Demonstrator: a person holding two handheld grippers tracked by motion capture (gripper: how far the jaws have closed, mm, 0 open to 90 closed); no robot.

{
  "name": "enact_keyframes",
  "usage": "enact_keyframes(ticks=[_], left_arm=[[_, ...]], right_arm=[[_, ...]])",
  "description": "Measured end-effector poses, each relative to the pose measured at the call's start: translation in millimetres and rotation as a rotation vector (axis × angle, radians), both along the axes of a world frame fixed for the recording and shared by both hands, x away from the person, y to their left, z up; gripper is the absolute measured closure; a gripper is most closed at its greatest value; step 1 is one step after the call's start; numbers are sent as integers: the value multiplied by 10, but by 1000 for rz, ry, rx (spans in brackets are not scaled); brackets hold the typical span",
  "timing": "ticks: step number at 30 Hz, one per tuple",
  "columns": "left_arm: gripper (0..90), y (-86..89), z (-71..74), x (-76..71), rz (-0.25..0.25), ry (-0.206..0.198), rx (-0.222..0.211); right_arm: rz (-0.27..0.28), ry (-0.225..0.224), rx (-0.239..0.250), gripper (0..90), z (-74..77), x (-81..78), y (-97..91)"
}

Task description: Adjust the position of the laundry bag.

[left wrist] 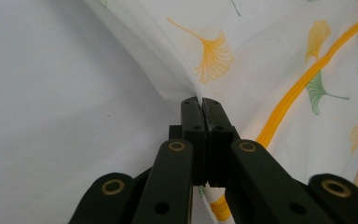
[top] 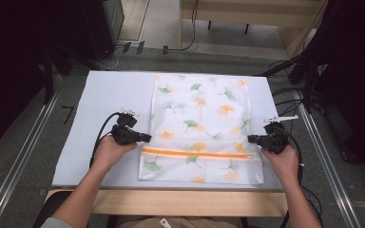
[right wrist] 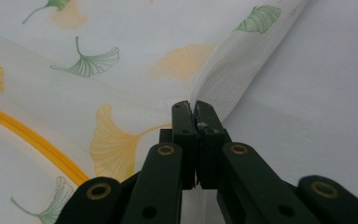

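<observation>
Left gripper [left wrist: 201, 103] clenched on mesh bag's [top: 202, 118] left edge, right gripper [right wrist: 194, 108] on right edge; bag flat on tabletop [top: 109, 95].

The high view looks forward and down from above the person's side, taking in the whole tabletop [top: 100, 95]. The left gripper view sits close behind the left claw [left wrist: 203, 103], facing its tips. The right gripper view sits likewise behind the right claw [right wrist: 193, 108]. All three share the mesh bag [top: 202, 109] and its orange zipper [top: 195, 154].
</observation>
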State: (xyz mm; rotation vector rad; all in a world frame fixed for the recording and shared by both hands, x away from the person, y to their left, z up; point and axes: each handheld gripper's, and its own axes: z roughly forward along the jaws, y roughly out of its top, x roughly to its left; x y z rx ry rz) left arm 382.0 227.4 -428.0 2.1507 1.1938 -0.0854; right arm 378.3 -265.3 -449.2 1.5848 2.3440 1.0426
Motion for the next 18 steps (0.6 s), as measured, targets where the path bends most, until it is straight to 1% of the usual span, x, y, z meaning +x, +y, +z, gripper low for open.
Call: enact_keyframes(ticks=[1,2,3,5,6,11,15,17,18], left_arm=[[900,20,2,-1,4,1,-5],[900,60,12,0,8,6,-3],[900,91,15,-2,15,2,-4],[900,114,17,-4,21,4,-9],[900,161,23,-11,31,6,-4],[900,324,37,-53,51,-8,8],[900,433,37,-75,72,6,7],[900,500,33,-76,85,8,4],[900,531,29,-75,93,13,1]], right_arm=[[3,0,13,900,5,8,18],[9,1,16,900,9,13,30],[19,1,19,900,11,20,57],[27,2,19,900,10,26,86],[47,2,12,900,10,39,161],[80,-1,5,900,30,67,299],[113,-2,-4,900,36,104,422],[131,-13,-12,899,42,114,485],[137,-11,-10,899,46,117,510]])
